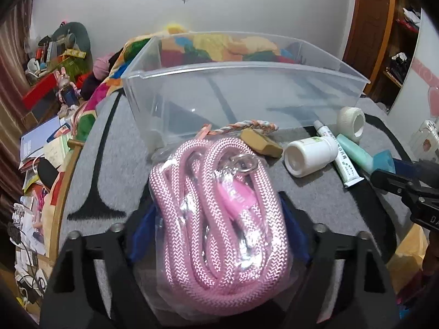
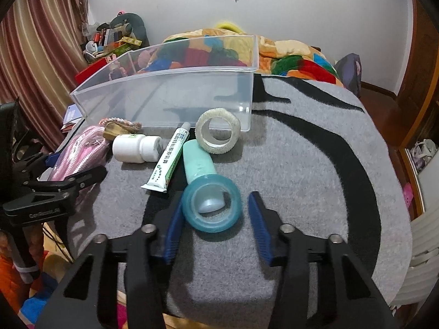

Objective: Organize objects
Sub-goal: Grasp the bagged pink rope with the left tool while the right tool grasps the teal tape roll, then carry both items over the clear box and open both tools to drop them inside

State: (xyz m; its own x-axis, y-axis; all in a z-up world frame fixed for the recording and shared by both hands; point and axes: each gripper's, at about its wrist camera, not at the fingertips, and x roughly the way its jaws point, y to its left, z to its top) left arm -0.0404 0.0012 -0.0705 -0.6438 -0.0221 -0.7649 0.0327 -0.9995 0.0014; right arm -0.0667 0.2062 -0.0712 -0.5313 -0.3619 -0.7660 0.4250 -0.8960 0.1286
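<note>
One clear bin (image 2: 164, 101) at twelve o'clock on grey mat (image 2: 315, 164). Seven loose items before it: bagged pink rope (image 1: 216, 208), clamped between left gripper (image 1: 216, 219) fingers; blue-capped tube (image 2: 208, 192), framed by wide-spread right gripper (image 2: 214, 224); white bottle (image 2: 134, 148), ointment tube (image 2: 170, 159), tape roll (image 2: 218, 130), wooden block (image 1: 260, 144), braided cord (image 1: 247, 126) partly hidden.

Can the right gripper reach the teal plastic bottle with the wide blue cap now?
Probably yes. The right gripper is open, and the teal plastic bottle's wide blue cap already lies between its fingers on the grey mat; nothing blocks it.
</note>
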